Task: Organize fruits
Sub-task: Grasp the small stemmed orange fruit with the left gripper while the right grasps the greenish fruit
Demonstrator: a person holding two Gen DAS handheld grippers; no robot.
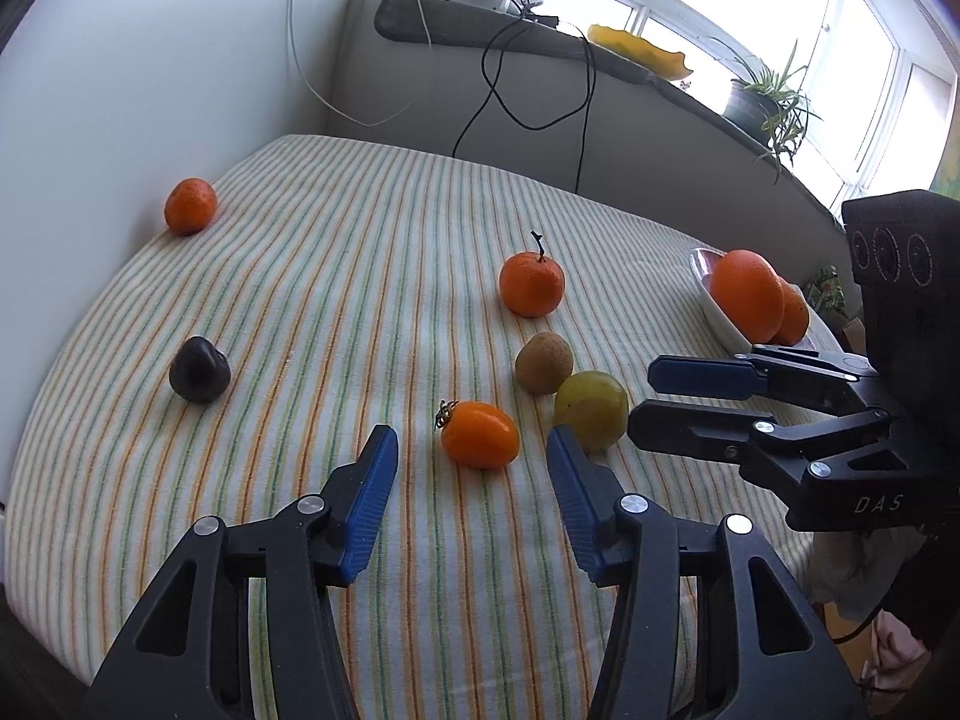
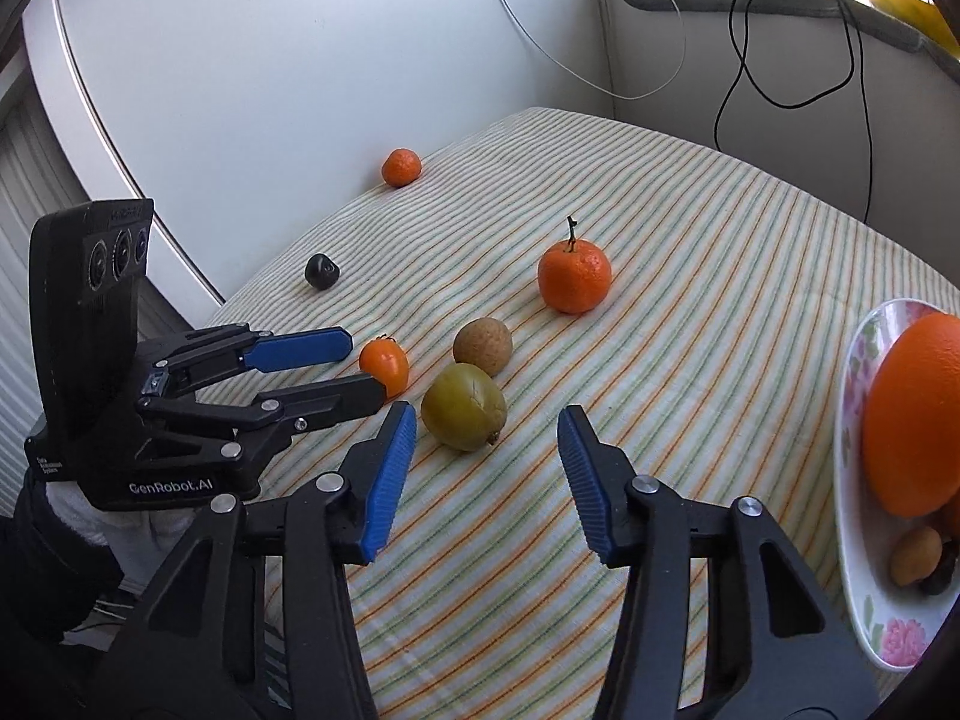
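Currently both my left gripper (image 1: pixel 474 462) and right gripper (image 2: pixel 486 444) are open, empty; orange tomato (image 1: pixel 480 435) near, soft, smooth-skinned: grip its middle gently.

You work over soft striped cloth (image 2: pixel 690 276); the plate (image 2: pixel 864 606) looks glossy, the gripper pads (image 2: pixel 387 480) ribbed blue plastic.
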